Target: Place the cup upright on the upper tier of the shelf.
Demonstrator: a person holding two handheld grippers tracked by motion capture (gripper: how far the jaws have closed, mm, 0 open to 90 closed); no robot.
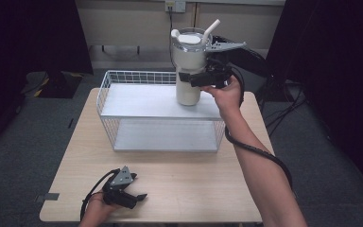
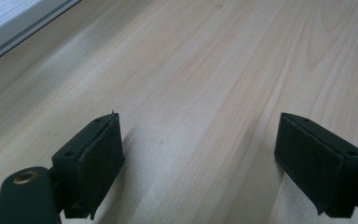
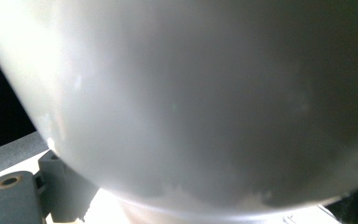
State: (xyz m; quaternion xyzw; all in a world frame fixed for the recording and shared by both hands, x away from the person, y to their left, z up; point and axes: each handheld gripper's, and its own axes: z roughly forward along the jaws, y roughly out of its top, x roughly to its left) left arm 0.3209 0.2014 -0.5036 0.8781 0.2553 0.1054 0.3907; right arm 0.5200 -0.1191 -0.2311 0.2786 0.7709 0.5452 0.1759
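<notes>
A tall cream-white insulated tumbler with a clear lid and a white straw (image 1: 189,71) stands upright on the top shelf of a white wire rack with two flat shelves (image 1: 137,101), close to that shelf's right front corner; the rack sits toward the far edge of the pale wooden table (image 1: 194,189). The right gripper (image 1: 196,78) meets the tumbler from its right side, about mid-height, with its jaws set on either side of the body and apparently clamped on it; in the right gripper view the tumbler wall (image 3: 191,93) bulges right up against the camera. The tumbler's long axis is vertical, so I judge any move will have to keep it plumb. The left gripper (image 1: 134,198) rests at the table's near left edge, far from the rack, jaws spread wide over bare wood and holding nothing.
</notes>
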